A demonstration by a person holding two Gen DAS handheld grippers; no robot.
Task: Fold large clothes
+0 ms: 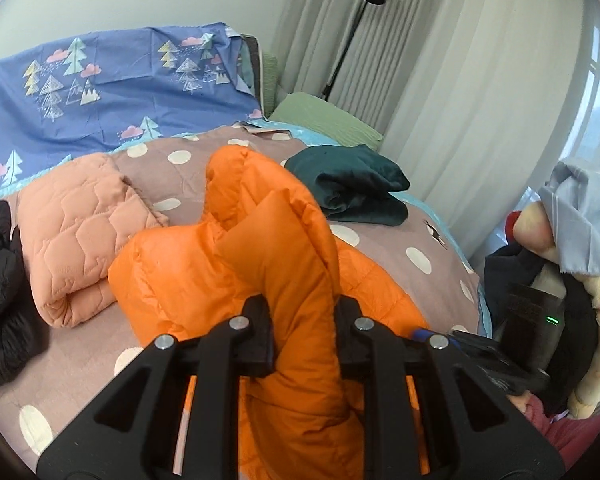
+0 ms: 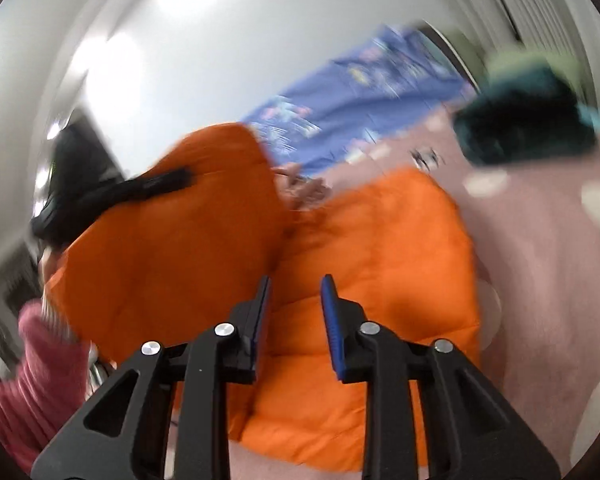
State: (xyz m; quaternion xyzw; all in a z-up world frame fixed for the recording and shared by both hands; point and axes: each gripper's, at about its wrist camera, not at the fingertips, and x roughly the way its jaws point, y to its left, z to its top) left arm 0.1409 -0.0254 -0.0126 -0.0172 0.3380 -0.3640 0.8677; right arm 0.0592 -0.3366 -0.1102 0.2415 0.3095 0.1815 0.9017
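While left gripper [image 1: 302, 324] pinches orange jacket [image 1: 260, 240], right gripper [image 2: 294, 304] seems empty.

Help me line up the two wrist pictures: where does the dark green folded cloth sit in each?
Left wrist: dark green folded cloth right of centre, on the dotted bedspread behind the orange jacket.
Right wrist: upper right, blurred.
Shared landmark: blue tree-print sheet.

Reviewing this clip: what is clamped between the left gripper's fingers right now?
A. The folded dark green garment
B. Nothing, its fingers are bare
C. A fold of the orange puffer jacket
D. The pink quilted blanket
C. In the left wrist view the left gripper pinches a raised fold of the orange puffer jacket, while the dark green garment and pink quilted blanket lie untouched on the bed.
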